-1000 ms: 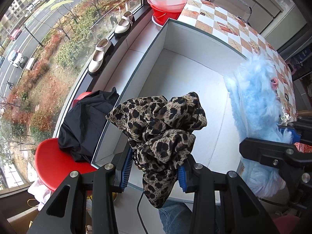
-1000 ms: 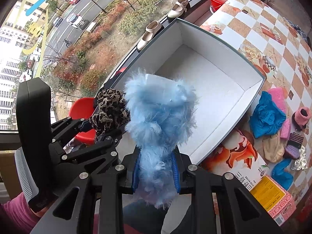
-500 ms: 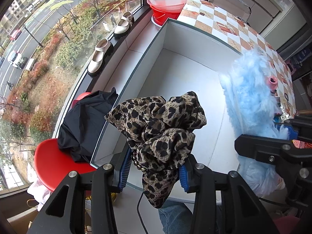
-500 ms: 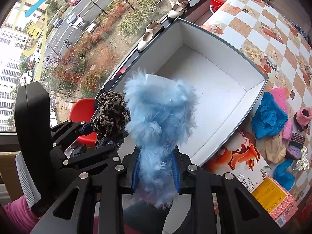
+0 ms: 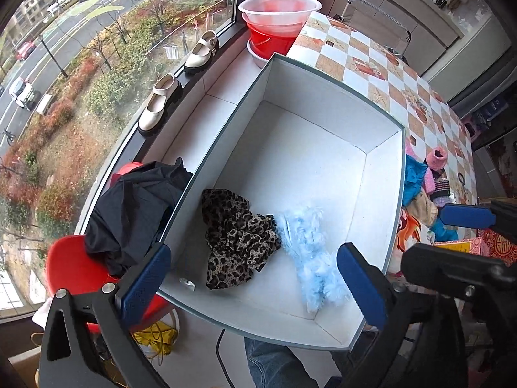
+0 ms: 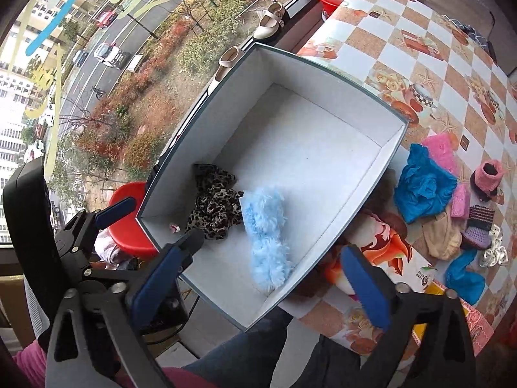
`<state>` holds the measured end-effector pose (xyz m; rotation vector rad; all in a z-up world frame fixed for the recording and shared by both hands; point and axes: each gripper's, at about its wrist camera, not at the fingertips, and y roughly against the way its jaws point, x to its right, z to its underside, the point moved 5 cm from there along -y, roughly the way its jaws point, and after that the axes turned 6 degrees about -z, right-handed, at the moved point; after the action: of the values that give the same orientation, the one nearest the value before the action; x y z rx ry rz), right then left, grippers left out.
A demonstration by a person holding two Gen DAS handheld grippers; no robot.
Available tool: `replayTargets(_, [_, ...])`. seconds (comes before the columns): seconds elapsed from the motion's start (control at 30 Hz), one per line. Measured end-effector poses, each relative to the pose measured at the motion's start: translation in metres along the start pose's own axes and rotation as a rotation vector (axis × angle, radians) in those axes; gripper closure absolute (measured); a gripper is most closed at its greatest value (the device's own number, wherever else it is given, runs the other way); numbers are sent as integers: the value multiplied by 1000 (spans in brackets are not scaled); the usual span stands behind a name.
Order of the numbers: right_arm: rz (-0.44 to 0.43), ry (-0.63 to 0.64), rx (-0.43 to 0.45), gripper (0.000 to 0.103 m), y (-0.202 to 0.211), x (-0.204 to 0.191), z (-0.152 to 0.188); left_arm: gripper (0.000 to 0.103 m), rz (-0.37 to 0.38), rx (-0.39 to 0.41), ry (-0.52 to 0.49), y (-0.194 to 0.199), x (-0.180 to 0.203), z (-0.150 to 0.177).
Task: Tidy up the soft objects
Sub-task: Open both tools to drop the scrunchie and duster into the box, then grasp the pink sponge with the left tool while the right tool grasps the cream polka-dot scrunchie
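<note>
Both grippers hang above the near end of a white box (image 5: 323,123) with their jaws spread wide and nothing between them: the left gripper (image 5: 255,281) shows blue pads on either side of the box's near corner, and the right gripper (image 6: 268,278) is spread the same way over the box's near wall. Inside the box, on its floor near that end, a leopard-print cloth (image 5: 236,239) lies crumpled, and a fluffy light-blue piece (image 5: 310,252) lies just beside it, touching its edge. On the checkered table (image 6: 420,32) to the right of the box sits a small heap of other soft things, among them a bright blue cloth (image 6: 423,190) and a pink knitted bootie (image 6: 488,174). A black garment (image 5: 135,213) is draped over a red chair (image 5: 64,268) left of the box
</note>
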<state>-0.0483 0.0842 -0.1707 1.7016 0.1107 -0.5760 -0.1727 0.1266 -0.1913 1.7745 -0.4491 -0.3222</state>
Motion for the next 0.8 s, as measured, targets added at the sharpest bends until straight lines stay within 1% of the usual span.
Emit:
replayTargets(0.1, [1,-25,13,1,8,9,2,0,16,-13,0,0,5,-2])
replayTargets(0.2, [1,-56,29,1,20,19,4,1,42,-32,-23,3,18,-6])
replayTargets(0.4, [-32,-145,71,1,58,51,12,0,75,-35,-110,18,62,-17])
replayTargets(0.53, [-14,-213,122,1,92,88,23,0,95,-31,-186,26,102,-22])
replayTargets(0.7, [-22,-343,192,1,133,147,44,0,117,-51,-267,27,154,-27])
replayTargets(0.8, [-4,-398,232,1,156,181,58,0,115,-48,-310,28,184,-35])
